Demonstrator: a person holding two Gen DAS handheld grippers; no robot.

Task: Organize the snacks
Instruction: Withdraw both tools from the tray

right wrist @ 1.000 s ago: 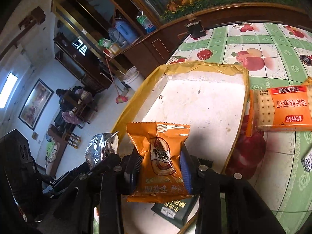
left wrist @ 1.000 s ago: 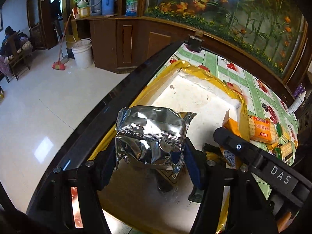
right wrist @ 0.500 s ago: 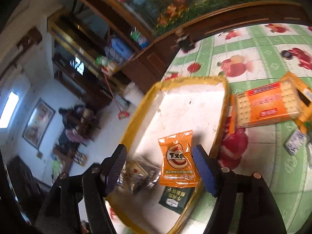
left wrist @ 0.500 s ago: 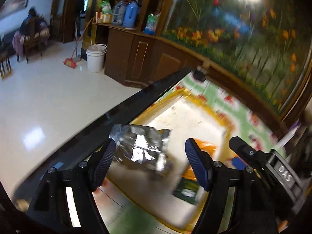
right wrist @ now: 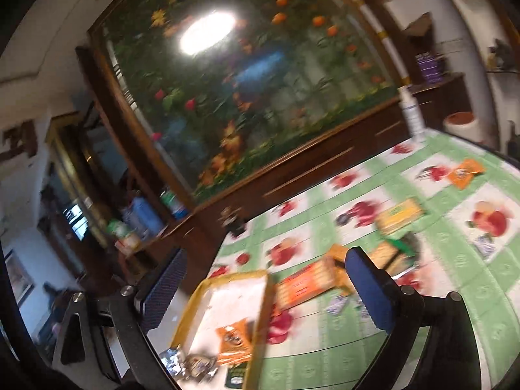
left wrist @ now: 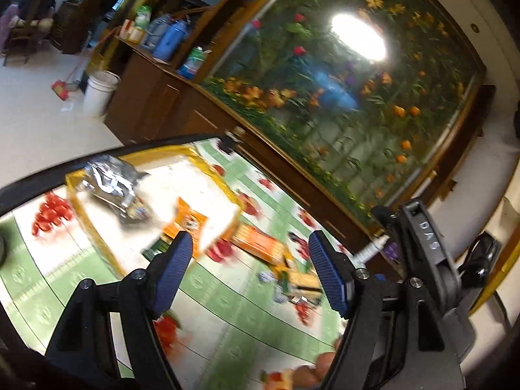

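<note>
A yellow-rimmed tray (left wrist: 91, 227) (right wrist: 234, 274) sits at the table's left end. Inside it lie a silver packet (left wrist: 110, 178) (right wrist: 175, 362), an orange packet (left wrist: 187, 221) (right wrist: 234, 344) and a dark green packet (left wrist: 156, 248) (right wrist: 235, 377). My left gripper (left wrist: 250, 269) hangs open and empty above the tablecloth, right of the tray. My right gripper (right wrist: 266, 292) is empty too, its jaws still opening wide, raised over the tray's far corner. An orange cracker box (left wrist: 260, 243) (right wrist: 305, 286) lies just beside the tray. Both views are blurred.
The green fruit-print tablecloth (right wrist: 455, 292) carries several loose snacks: a yellow-green box (right wrist: 401, 213), a far orange packet (right wrist: 464, 172), small wrapped pieces. A white bottle (right wrist: 411, 113) stands at the back edge. A wooden cabinet with a flower panel (left wrist: 325, 97) runs behind. The right gripper's body (left wrist: 425, 243) is close on the right.
Both grippers let go: the silver packet and the orange packet dropped into the tray. Both hands then rose and swung right, away from the tray, over the tablecloth.
</note>
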